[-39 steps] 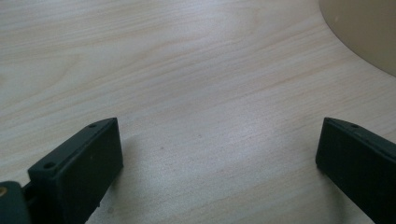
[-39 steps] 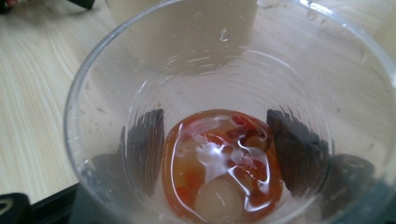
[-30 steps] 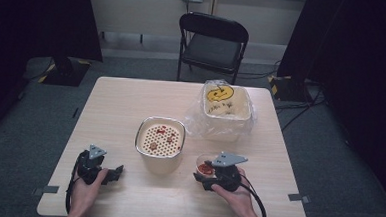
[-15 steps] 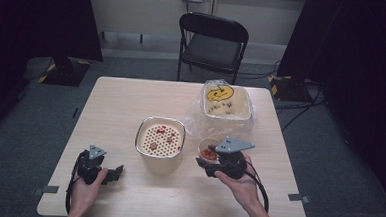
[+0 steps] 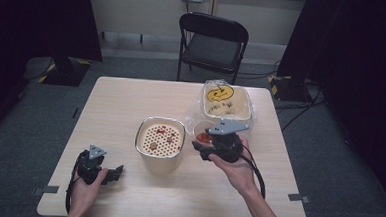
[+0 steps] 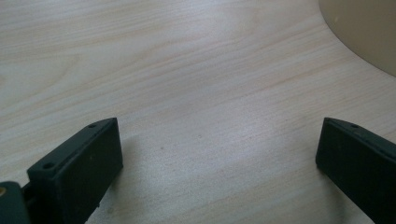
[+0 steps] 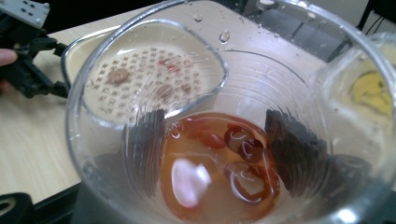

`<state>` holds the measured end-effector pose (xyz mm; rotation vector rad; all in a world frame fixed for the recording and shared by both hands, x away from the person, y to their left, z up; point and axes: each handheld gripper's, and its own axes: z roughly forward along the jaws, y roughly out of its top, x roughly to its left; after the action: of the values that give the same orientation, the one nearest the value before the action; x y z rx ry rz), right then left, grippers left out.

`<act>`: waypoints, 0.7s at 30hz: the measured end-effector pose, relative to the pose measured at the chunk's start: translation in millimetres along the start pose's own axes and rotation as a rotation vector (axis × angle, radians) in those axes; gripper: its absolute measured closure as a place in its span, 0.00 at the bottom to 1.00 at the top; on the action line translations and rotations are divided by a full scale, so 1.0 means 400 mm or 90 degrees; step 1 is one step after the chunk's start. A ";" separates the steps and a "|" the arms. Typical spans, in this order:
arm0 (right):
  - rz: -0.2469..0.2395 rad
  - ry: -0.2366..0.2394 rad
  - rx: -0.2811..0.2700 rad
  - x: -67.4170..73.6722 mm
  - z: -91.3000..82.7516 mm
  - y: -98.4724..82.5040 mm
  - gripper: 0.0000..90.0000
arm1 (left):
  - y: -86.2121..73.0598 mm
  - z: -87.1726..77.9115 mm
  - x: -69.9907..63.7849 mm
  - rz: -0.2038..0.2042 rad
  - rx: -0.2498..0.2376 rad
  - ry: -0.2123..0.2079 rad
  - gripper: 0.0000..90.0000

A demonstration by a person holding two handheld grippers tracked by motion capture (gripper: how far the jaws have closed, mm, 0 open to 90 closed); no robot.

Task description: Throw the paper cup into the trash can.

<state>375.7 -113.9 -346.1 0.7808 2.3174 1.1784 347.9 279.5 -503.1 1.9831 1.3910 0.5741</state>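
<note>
1. A pale wooden table (image 5: 131,105) is seen from above.
2. A cream perforated-lid container (image 5: 160,143) is parked at centre.
3. A clear plastic cup of reddish liquid and red beans (image 7: 219,163) is gripped by the right gripper (image 5: 204,150), at 3 o'clock of the container.
4. The left gripper (image 6: 217,172) is left released, at 7 o'clock.

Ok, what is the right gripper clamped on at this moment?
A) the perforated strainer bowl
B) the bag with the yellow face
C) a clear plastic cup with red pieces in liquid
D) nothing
C: in the right gripper view the right gripper's black jaws press either side of the clear cup of reddish liquid.
</note>
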 end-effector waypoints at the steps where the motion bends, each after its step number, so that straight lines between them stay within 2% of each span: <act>1: -0.009 -0.008 0.001 0.001 0.002 0.012 0.44 | 0.000 0.000 0.000 0.000 0.000 0.000 0.00; 6: -0.045 -0.038 0.014 0.004 0.029 0.063 0.44 | 0.000 0.000 0.000 0.000 0.000 0.000 0.00; 8: -0.069 -0.053 0.023 0.004 0.045 0.079 0.44 | 0.000 0.000 0.000 -0.001 0.000 0.000 0.00; 10: -0.108 -0.070 0.042 0.010 0.070 0.101 0.44 | 0.000 0.000 0.000 0.000 0.000 0.000 0.00; 11: -0.108 -0.070 0.042 0.010 0.070 0.101 0.44 | 0.000 0.000 0.000 -0.001 0.000 0.000 0.00; 13: -0.143 -0.082 0.055 0.015 0.095 0.118 0.44 | 0.000 0.000 0.000 -0.001 0.000 0.000 0.00; 14: -0.143 -0.082 0.055 0.015 0.095 0.118 0.44 | 0.000 0.000 0.000 -0.001 0.000 0.000 0.00; 15: -0.164 -0.090 0.067 0.018 0.112 0.126 0.45 | 0.000 0.000 0.000 0.000 0.000 0.000 0.00; 16: -0.164 -0.090 0.067 0.018 0.112 0.126 0.45 | 0.000 0.000 0.000 0.000 0.000 0.000 0.00; 21: -0.216 -0.115 0.092 0.026 0.146 0.140 0.45 | 0.000 0.000 0.000 -0.001 0.000 -0.001 0.00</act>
<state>418.6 -45.8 -333.2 0.4904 2.2868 0.7694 347.9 279.5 -503.1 1.9823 1.3914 0.5728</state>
